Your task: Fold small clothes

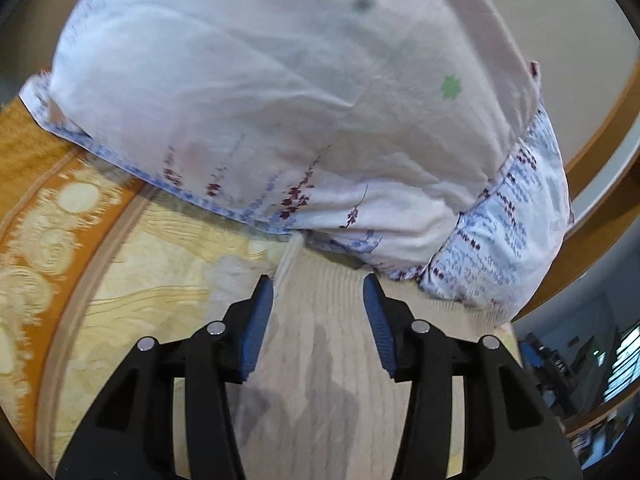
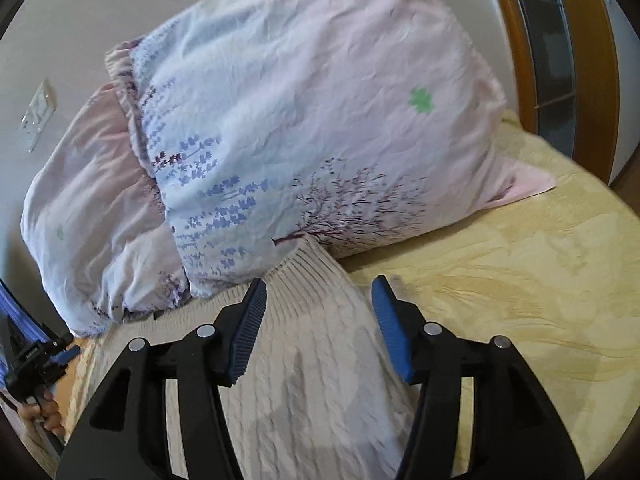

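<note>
A cream ribbed knit garment point(image 1: 320, 344) lies on a yellow bedspread point(image 1: 152, 280), its far edge tucked against a flowered pillow point(image 1: 280, 100). My left gripper point(image 1: 318, 284) hovers over it with its blue pads apart, and the knit shows between them untouched. In the right wrist view the same garment point(image 2: 312, 344) has its ribbed hem pointing at the pillow point(image 2: 304, 120). My right gripper point(image 2: 320, 284) stands open above that hem, its pads clear of the cloth.
A second pale pink pillow point(image 2: 96, 220) leans behind the first at the left. A wooden bed frame point(image 2: 516, 60) curves along the right. The bedspread point(image 2: 520, 280) spreads out to the right. A person's hand point(image 2: 44, 416) shows at the lower left edge.
</note>
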`<state>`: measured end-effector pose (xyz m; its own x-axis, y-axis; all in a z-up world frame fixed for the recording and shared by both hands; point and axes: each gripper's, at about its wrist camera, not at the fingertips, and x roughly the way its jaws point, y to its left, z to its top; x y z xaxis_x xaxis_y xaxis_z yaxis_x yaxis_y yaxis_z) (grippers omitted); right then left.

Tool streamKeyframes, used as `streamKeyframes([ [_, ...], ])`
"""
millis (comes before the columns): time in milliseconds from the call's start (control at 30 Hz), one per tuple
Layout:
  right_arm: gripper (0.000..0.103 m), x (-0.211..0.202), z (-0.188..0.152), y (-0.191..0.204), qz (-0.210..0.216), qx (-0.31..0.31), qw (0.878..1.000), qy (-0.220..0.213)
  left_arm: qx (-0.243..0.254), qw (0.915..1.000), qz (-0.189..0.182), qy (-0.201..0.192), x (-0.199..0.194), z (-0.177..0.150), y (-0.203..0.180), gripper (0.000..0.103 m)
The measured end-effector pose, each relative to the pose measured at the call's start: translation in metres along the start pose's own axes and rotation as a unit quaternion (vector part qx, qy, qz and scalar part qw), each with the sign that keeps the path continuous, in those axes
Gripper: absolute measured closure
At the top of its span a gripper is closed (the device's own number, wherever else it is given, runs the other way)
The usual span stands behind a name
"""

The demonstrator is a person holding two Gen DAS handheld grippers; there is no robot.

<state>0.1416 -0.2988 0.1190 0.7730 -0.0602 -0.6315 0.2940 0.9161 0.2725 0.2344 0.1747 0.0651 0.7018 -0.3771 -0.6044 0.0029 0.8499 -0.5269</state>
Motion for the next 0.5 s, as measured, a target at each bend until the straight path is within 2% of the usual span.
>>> streamKeyframes([
  [133, 0.046, -0.021, -0.014, -0.011, -0.007, -0.026, 1.0, 0.014, 0.034, 0.9992, 0.021, 0.006, -0.024, -0.018, 0.004, 0.056],
  [267, 0.049, -0.021, -0.033, -0.021, -0.019, -0.045, 0.998, 0.044, 0.06, 0.9972, 0.036, 0.025, -0.035, -0.041, 0.01, 0.056],
  [500, 0.059, -0.013, -0.052, -0.03, -0.02, -0.05, 0.995, 0.082, 0.05, 0.9964, 0.03, 0.062, -0.026, -0.063, 0.021, 0.056],
])
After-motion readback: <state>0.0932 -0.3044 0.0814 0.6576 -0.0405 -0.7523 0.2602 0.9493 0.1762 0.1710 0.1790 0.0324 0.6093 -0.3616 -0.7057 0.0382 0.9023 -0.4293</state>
